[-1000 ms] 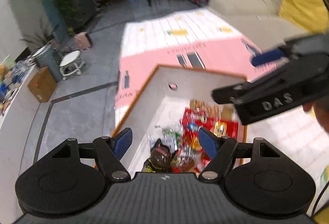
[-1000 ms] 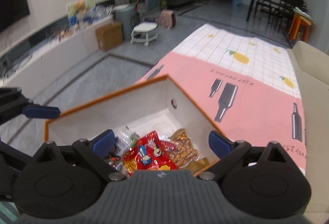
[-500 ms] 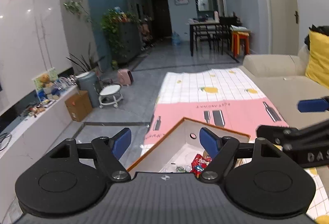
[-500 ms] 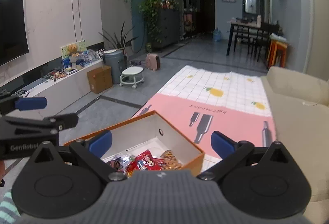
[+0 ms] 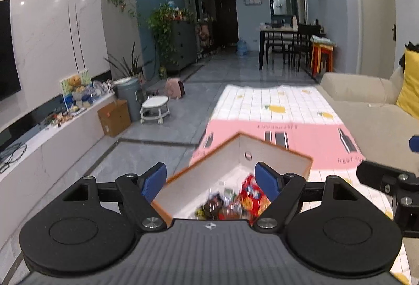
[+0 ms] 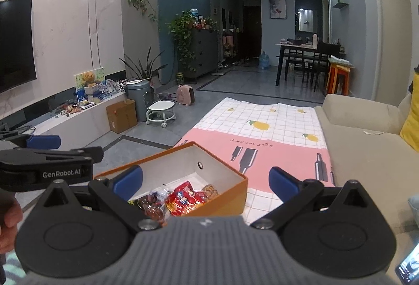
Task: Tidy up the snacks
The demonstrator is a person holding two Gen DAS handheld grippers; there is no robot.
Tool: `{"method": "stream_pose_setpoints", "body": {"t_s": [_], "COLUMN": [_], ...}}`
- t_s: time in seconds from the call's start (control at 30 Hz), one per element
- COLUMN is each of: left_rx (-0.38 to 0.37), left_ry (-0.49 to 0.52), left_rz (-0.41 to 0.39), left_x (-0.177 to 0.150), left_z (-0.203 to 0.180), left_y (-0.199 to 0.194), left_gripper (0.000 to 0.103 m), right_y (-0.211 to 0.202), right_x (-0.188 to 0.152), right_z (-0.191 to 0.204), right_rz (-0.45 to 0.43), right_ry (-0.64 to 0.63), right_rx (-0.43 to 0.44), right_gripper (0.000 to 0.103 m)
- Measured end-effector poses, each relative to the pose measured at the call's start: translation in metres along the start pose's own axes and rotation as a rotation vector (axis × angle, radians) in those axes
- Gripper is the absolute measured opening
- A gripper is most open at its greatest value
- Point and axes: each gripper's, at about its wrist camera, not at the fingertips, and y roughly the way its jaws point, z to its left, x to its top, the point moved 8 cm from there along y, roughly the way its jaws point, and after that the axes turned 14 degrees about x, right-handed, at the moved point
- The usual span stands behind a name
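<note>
An orange box with a white inside (image 5: 277,158) (image 6: 230,189) sits on the pink and white mat. It holds several snack packets: a red bag (image 5: 252,197) (image 6: 184,197), a dark wrapped snack (image 5: 212,203) (image 6: 150,203) and a brown nut pack (image 6: 210,190). My left gripper (image 5: 213,180) is open and empty, raised above and behind the box. My right gripper (image 6: 207,181) is open and empty, also raised above the box. The left gripper shows in the right wrist view (image 6: 44,154). The right gripper shows at the edge of the left wrist view (image 5: 390,180).
The mat (image 6: 272,125) lies on a grey floor beside a beige sofa (image 6: 366,143) with a yellow cushion (image 5: 411,86). A cardboard box (image 6: 121,114), white stool (image 6: 160,112), grey bin (image 6: 138,93) and low TV shelf (image 6: 65,117) stand at left. A dining table (image 6: 303,54) is far back.
Both grippers have lifted and tilted up away from the box, so the room now fills the views and the box sits low in the frames. Both stay open and empty.
</note>
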Motion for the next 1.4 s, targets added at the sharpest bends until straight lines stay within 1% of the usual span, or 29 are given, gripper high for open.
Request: {"method": "stream_pose_setpoints", "body": {"t_s": [0.07,0.17,0.27,0.47,0.63,1.1,1.4], "left_rx": [0.004,0.004,0.005,-0.008,-0.012,-0.028,-0.031], "left_ry": [0.017,0.048,0.073,0.087,0.092,0.062,0.060], "left_rz": [0.029,0.044,0.065,0.109,0.137,0.202,0.203], "left_x": [-0.010,-0.022,-0.034,-0.050,-0.061,-0.074,-0.074], "left_z": [-0.003,-0.010,-0.017,-0.027,-0.030,-0.027,-0.027], "left_y": [0.000,-0.001,0.000,0.006,0.011,0.025,0.026], "left_gripper": [0.090,0.090,0.090,0.090,0.090,0.090,0.090], "right_y": [-0.003,-0.006,-0.008,-0.002,0.007,0.025,0.026], "right_x": [-0.005,-0.013,-0.022,-0.038,-0.046,-0.066,-0.066], "right_z": [0.002,0.003,0.001,-0.005,-0.010,-0.013,-0.016], "right_rz": [0.003,0.011,0.029,0.065,0.086,0.142,0.144], "right_ry": [-0.008,-0.010,-0.019,-0.032,-0.010,-0.013,-0.011], "right_rx": [-0.010,-0.007,-0.030,-0.066,-0.068,-0.067,-0.068], "right_gripper": [0.099,0.099,0.099,0.099,0.099,0.099,0.099]}}
